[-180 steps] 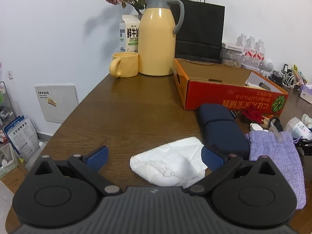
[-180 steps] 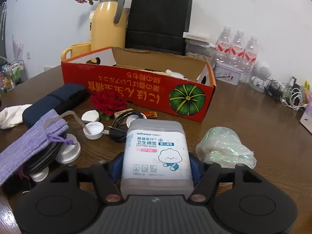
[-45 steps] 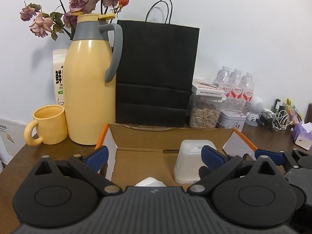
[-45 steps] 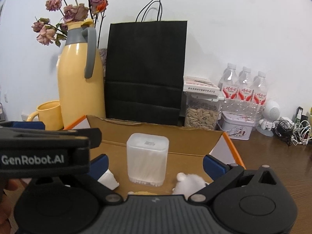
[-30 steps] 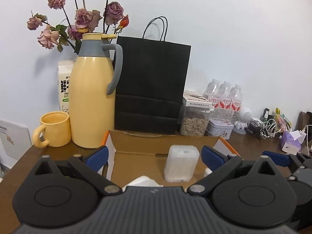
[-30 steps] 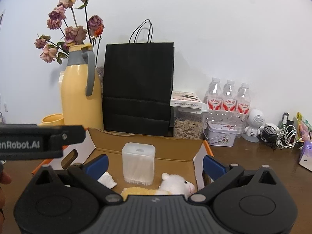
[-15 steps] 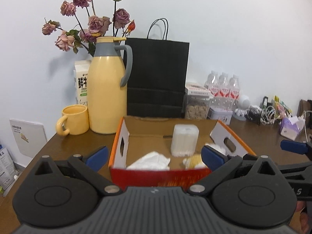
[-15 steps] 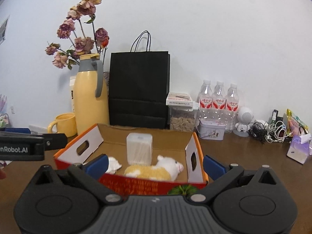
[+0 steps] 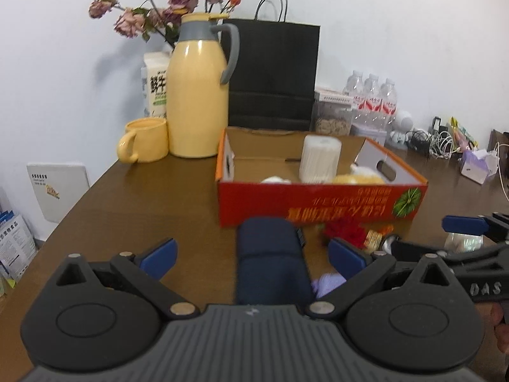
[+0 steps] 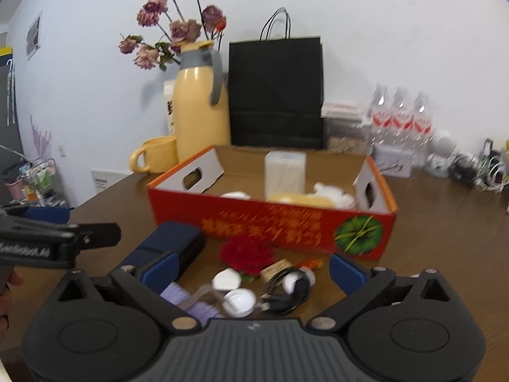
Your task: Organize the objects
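Observation:
The red cardboard box (image 9: 321, 205) (image 10: 270, 219) stands on the brown table and holds a translucent cotton swab tub (image 9: 319, 158) (image 10: 284, 170), a white tissue (image 9: 275, 180) and a plush toy (image 10: 318, 199). In front of the box lie a dark blue case (image 9: 270, 264) (image 10: 168, 248), a red flower (image 10: 248, 253), white caps (image 10: 237, 299), a black cable (image 10: 286, 293) and a purple pouch (image 9: 327, 285). My left gripper (image 9: 251, 256) is open and empty, hovering over the blue case. My right gripper (image 10: 251, 267) is open and empty above the small clutter.
Behind the box stand a yellow thermos jug (image 9: 198, 108), a yellow mug (image 9: 144, 140), a milk carton (image 9: 154, 90), a black paper bag (image 9: 273, 73), a seed jar (image 9: 332, 116) and water bottles (image 10: 400, 117). Cables (image 9: 435, 141) lie far right. The table's left edge (image 9: 63, 219) drops off.
Both grippers have pulled back and tilted down from over the box. The box now sits farther off, and the blue case and small clutter have come into view below them.

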Motion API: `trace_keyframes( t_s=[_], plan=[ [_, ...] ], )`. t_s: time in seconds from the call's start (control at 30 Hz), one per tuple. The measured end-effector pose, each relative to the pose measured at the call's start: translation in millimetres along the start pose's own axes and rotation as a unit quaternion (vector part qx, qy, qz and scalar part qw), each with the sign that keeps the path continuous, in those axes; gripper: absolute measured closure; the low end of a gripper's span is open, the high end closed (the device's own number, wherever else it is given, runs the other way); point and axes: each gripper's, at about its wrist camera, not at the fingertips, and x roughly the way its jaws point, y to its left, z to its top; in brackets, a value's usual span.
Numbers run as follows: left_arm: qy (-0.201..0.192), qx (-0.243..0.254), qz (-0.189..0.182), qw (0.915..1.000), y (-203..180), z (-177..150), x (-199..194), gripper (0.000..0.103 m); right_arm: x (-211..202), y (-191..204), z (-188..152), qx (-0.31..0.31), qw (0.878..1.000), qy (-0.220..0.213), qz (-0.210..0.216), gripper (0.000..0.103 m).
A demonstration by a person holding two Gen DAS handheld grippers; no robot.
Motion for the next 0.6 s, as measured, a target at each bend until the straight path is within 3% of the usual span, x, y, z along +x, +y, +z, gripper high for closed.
trace_keyframes(
  t_s=[0.23, 0.33, 0.47, 0.6],
  plan=[
    [0.007, -0.026, 0.010, 0.9996, 27.6, -13.4, -7.9, 0.000, 22.8, 10.0, -6.8, 0.023, 0.999, 0.036, 0.032, 0.022],
    [0.013, -0.039, 0.015, 0.9991, 36.7, -17.1, -5.9, 0.000, 32.2, 12.6, -8.0, 0.035, 0.997, 0.052, 0.041, 0.037],
    [0.017, -0.047, 0.017, 0.9986, 43.6, -21.7, -2.9, 0.000, 38.9, 13.7, -9.8, 0.045, 0.996, 0.061, 0.048, 0.042],
    [0.022, -0.053, 0.016, 0.9982, 46.7, -25.4, -1.7, 0.000, 41.3, 13.9, -11.4, 0.051, 0.995, 0.066, 0.055, 0.063]
  ],
)
